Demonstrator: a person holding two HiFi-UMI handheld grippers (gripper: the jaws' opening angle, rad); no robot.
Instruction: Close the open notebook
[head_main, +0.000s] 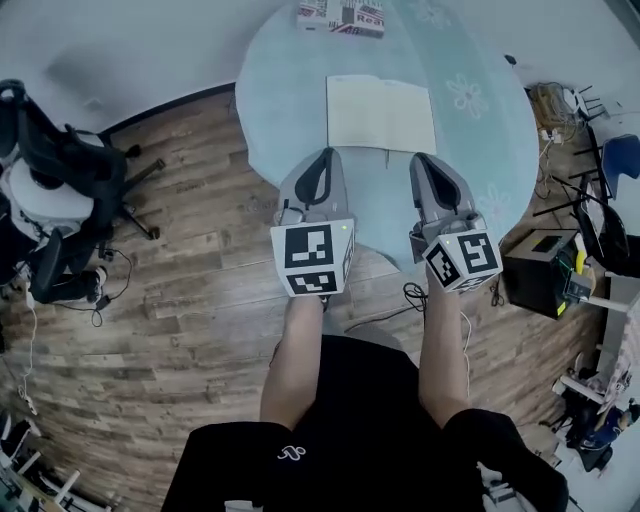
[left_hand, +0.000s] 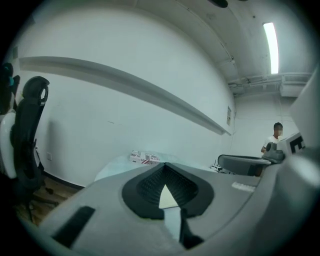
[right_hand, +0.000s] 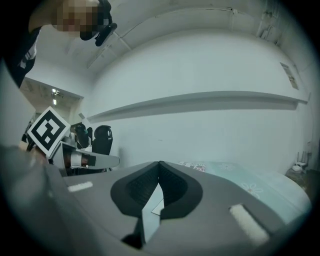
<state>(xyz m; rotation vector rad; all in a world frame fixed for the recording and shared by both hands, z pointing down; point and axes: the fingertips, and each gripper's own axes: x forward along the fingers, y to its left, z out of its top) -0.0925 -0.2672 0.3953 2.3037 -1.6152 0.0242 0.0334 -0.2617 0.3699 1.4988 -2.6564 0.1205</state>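
I have both tools empty and pinched together: the grey two-jaw left gripper (head_main: 325, 158) and the matching right gripper (head_main: 421, 160) show ribbed pads meeting at the tips, nothing caught between. The open cream-paged notebook (head_main: 380, 112) lies flat on the round table with the pale teal flowered cloth (head_main: 290, 90), just ahead of both tips, spine running away from me, spread pages lying across. The left tip sits by its near left corner, the right by its near right corner, so neither is clearly nearer; I judge either could fold a side over the spine. A red-and-white printed box (head_main: 340, 17) rests at the far rim, contents unseen
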